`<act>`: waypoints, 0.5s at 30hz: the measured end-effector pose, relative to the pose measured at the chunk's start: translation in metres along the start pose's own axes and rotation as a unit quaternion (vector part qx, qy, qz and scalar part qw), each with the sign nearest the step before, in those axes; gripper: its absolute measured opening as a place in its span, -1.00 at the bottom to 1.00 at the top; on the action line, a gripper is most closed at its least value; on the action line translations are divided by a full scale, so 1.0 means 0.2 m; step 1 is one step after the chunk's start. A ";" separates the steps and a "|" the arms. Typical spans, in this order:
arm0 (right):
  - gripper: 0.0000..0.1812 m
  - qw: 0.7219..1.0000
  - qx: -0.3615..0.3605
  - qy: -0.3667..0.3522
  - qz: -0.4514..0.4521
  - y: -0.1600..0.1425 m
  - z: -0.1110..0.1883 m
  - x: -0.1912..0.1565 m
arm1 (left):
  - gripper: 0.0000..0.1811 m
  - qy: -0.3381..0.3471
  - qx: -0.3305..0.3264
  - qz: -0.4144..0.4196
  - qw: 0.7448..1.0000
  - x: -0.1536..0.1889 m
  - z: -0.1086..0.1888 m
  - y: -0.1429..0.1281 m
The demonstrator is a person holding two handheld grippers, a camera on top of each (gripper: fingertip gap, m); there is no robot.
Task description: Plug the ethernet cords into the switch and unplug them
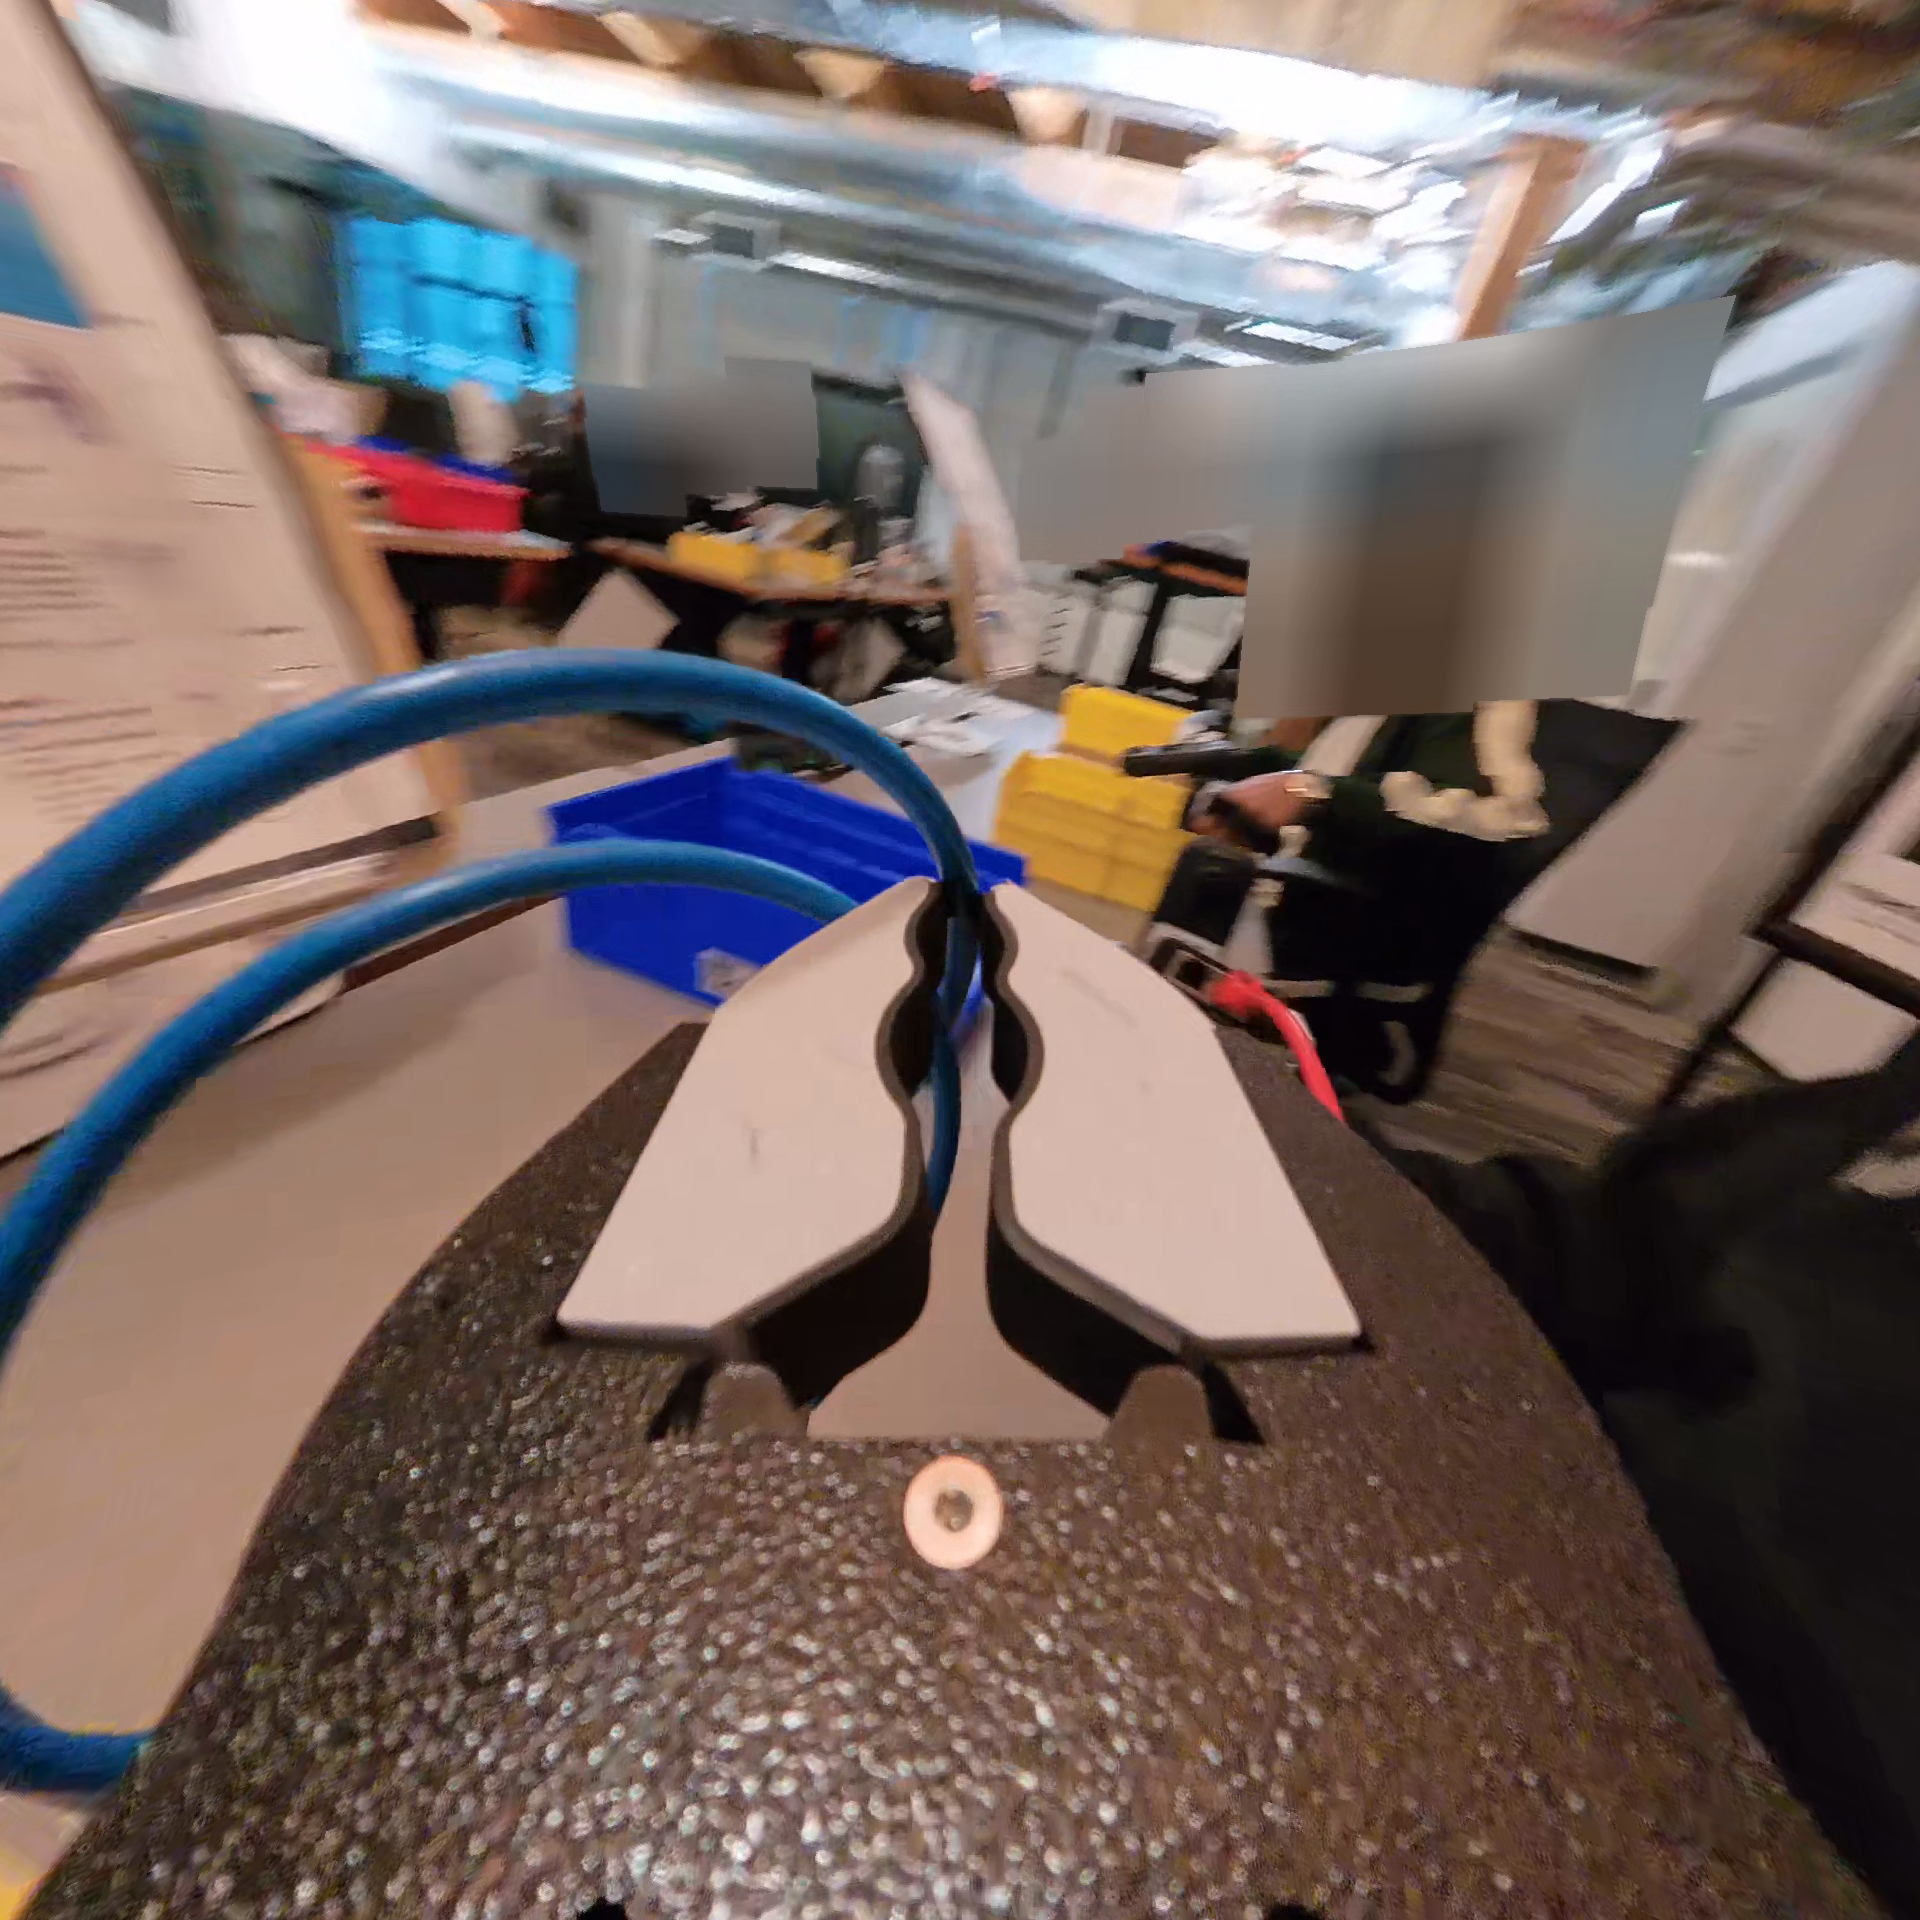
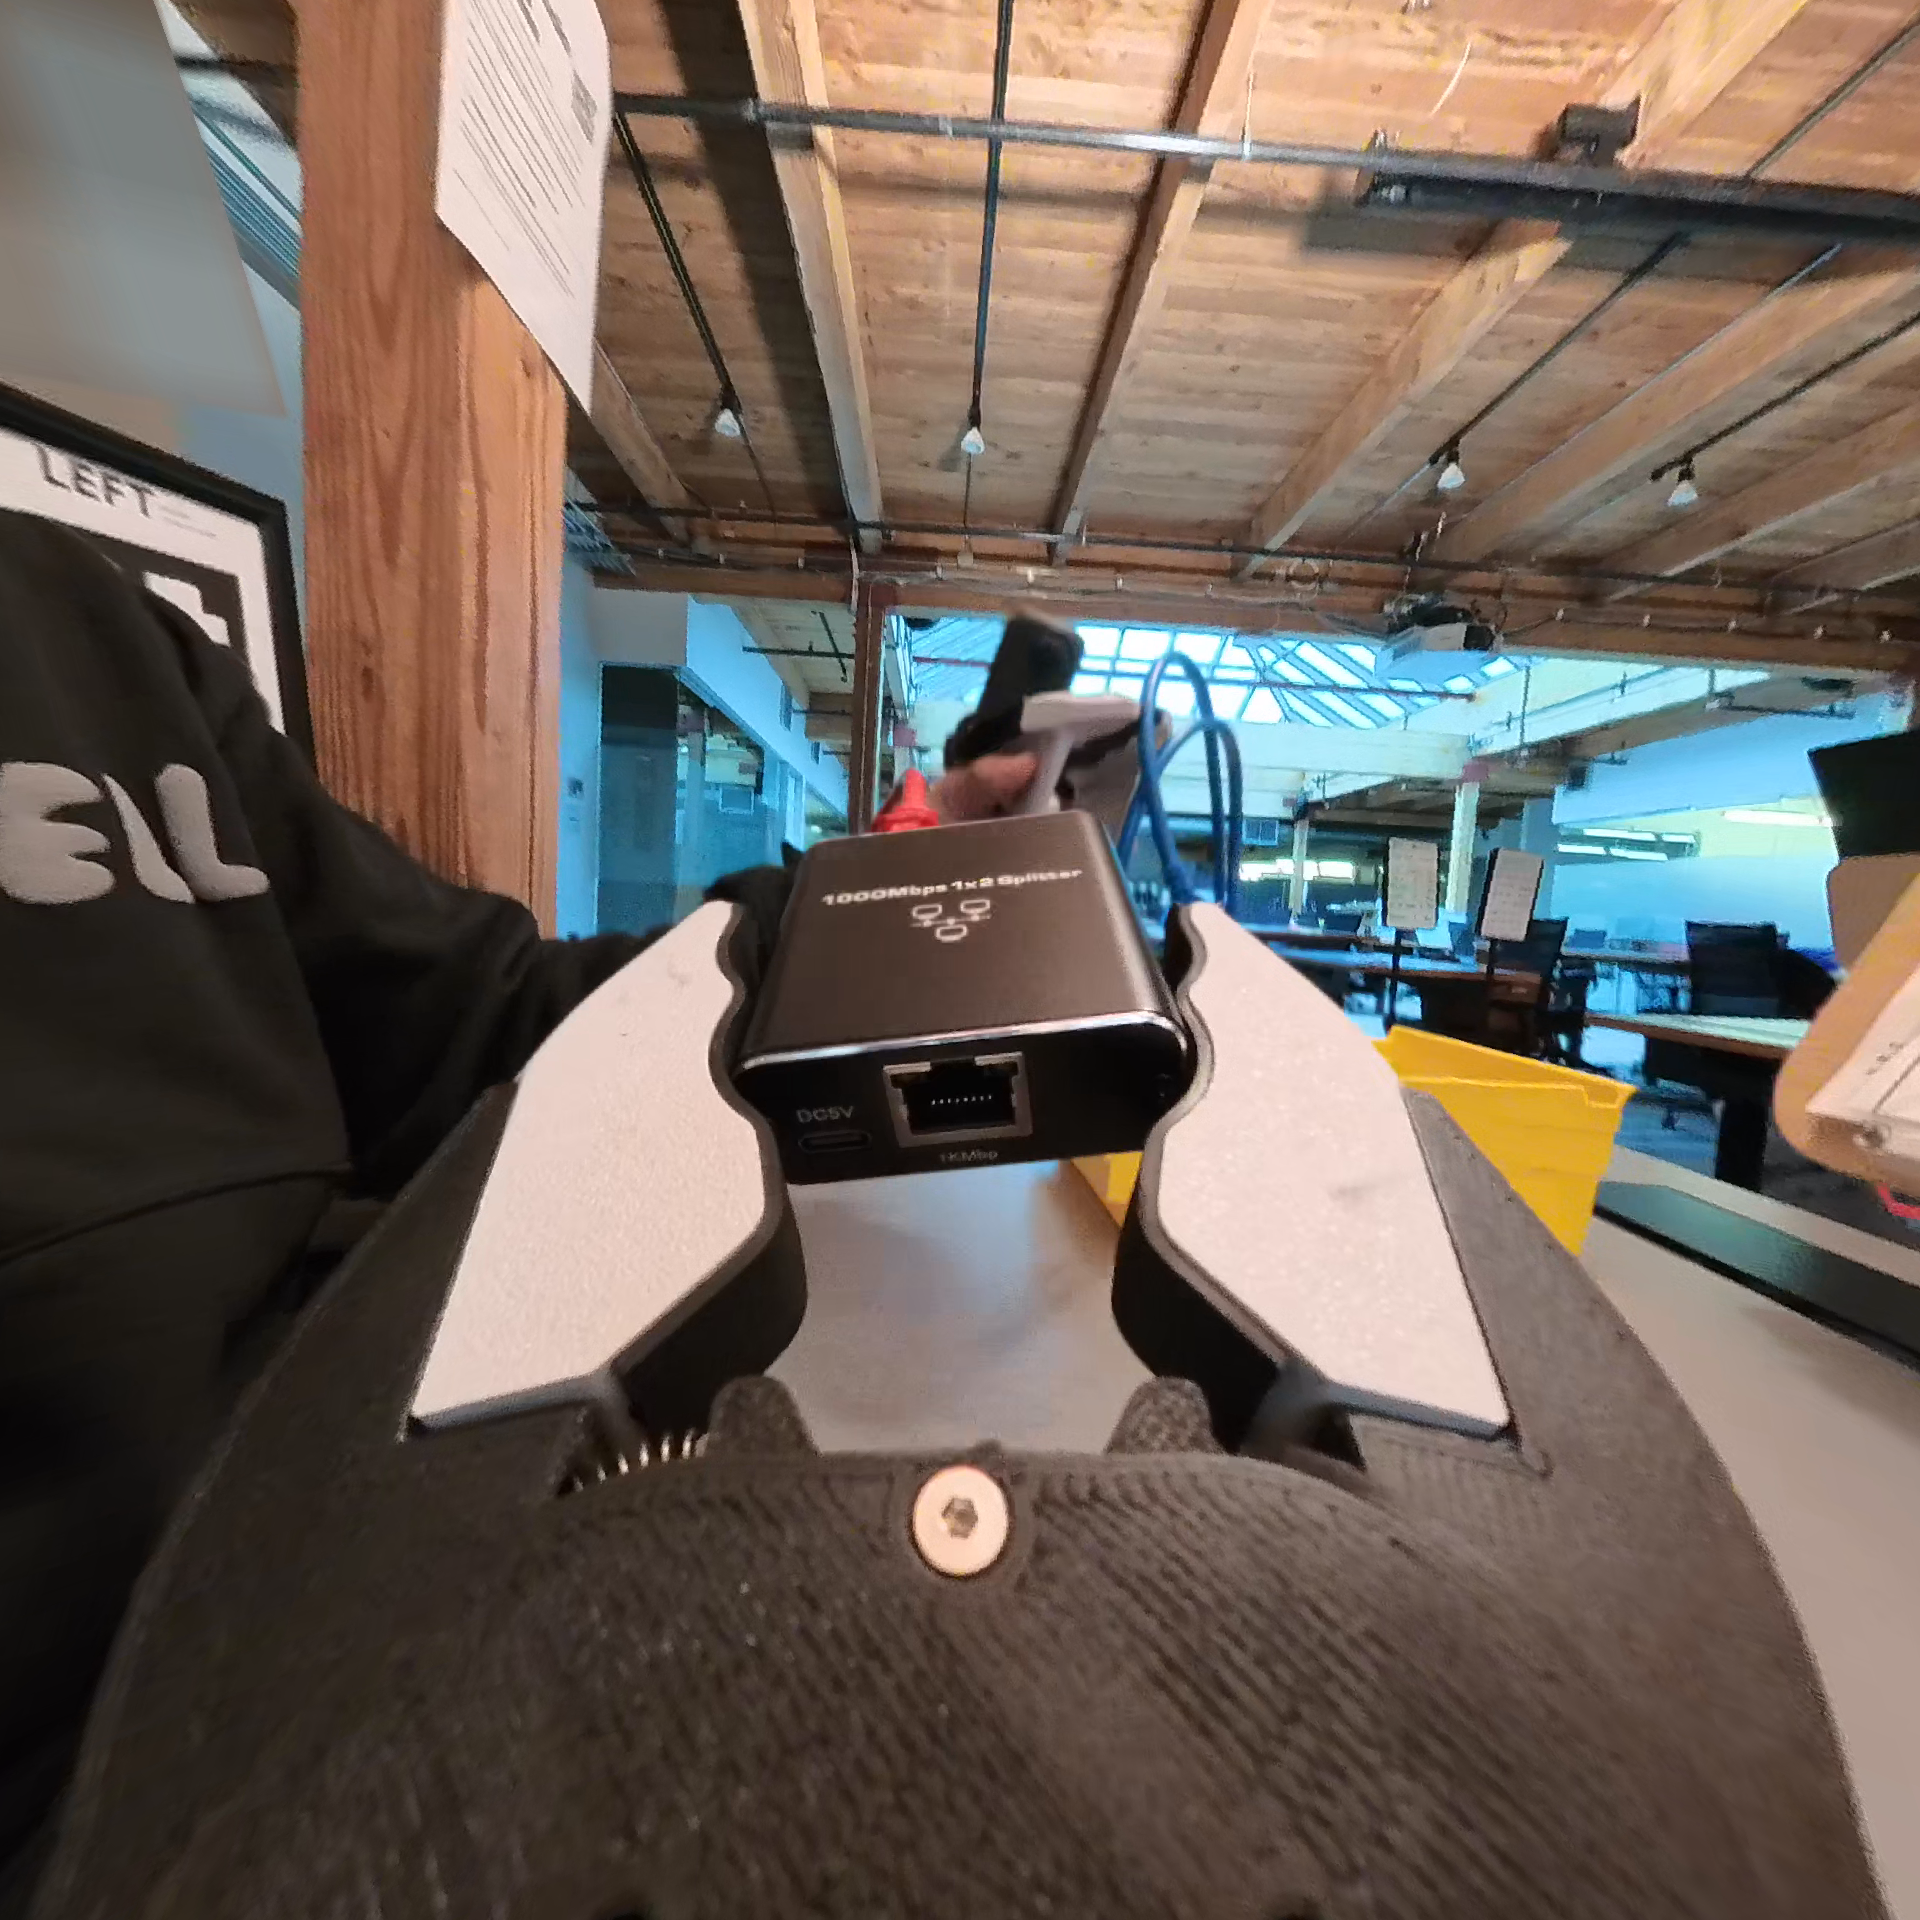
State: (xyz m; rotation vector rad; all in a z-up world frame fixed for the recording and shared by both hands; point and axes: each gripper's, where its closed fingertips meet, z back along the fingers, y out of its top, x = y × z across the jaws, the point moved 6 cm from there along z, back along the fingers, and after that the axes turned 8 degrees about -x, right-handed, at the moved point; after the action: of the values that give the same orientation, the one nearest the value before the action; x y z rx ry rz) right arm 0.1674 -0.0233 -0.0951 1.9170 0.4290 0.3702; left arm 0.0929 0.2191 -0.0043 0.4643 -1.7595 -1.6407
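Observation:
My left gripper (image 1: 961, 914) is shut on a blue ethernet cord (image 1: 447, 686) that runs between its fingers and loops out to the left in two arcs. Its plug end is hidden past the fingertips. My right gripper (image 2: 951, 935) is shut on a small black switch box (image 2: 956, 997), held above the table with one empty port and a small power socket facing the camera. Beyond the box, the right wrist view shows the left gripper (image 2: 1049, 748) with the blue cord (image 2: 1195, 769) looping beside it. A red cord (image 1: 1278, 1029) shows just right of my left fingers.
A blue bin (image 1: 748, 883) and stacked yellow bins (image 1: 1101, 821) stand on the grey table (image 1: 260, 1195) ahead of the left gripper. A yellow bin (image 2: 1507, 1122) sits right of the switch. A wooden post (image 2: 416, 520) and a black-sleeved arm (image 2: 208, 987) are on the left.

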 end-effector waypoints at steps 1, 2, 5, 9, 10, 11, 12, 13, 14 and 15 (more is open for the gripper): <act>-0.17 1.000 0.012 0.005 0.001 0.02 0.02 0.00 | -0.94 -0.033 0.006 0.004 0.999 0.02 -0.06 -0.03; -0.17 1.000 0.020 0.006 0.003 0.04 0.05 -0.01 | -0.94 -0.062 0.012 0.010 0.998 0.04 -0.11 -0.06; -0.17 1.000 0.026 0.013 0.008 0.06 0.10 -0.02 | -0.94 -0.127 0.042 -0.003 0.991 0.07 -0.24 -0.12; -0.17 1.000 0.026 0.014 0.006 0.06 0.12 -0.02 | -0.94 -0.220 0.107 0.058 0.968 0.04 -0.25 -0.28; -0.17 1.000 0.021 0.015 0.007 0.06 0.12 -0.02 | -0.94 -0.224 0.113 0.072 0.965 0.04 -0.24 -0.33; -0.17 1.000 0.017 0.015 0.008 0.06 0.12 -0.02 | -0.94 -0.216 0.107 0.078 0.967 0.03 -0.22 -0.39; -0.17 1.000 0.014 0.012 0.008 0.05 0.12 -0.02 | -0.94 -0.202 0.086 0.079 0.972 0.03 -0.19 -0.44; -0.17 1.000 0.012 0.012 0.005 0.05 0.12 -0.02 | -0.94 -0.186 0.059 0.075 0.978 0.04 -0.17 -0.50; -0.17 1.000 0.009 0.010 0.005 0.05 0.12 -0.01 | -0.94 -0.167 0.032 0.073 0.983 0.04 -0.14 -0.56; -0.17 1.000 0.006 0.004 0.006 0.04 0.12 -0.01 | -0.94 -0.143 0.003 0.077 0.987 0.05 -0.10 -0.61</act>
State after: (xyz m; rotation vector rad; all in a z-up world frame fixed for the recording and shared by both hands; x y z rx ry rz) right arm 0.1778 -0.0463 -0.0960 1.9318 0.4257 0.3835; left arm 0.0775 0.1799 -0.1213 0.0933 -1.9549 -1.6546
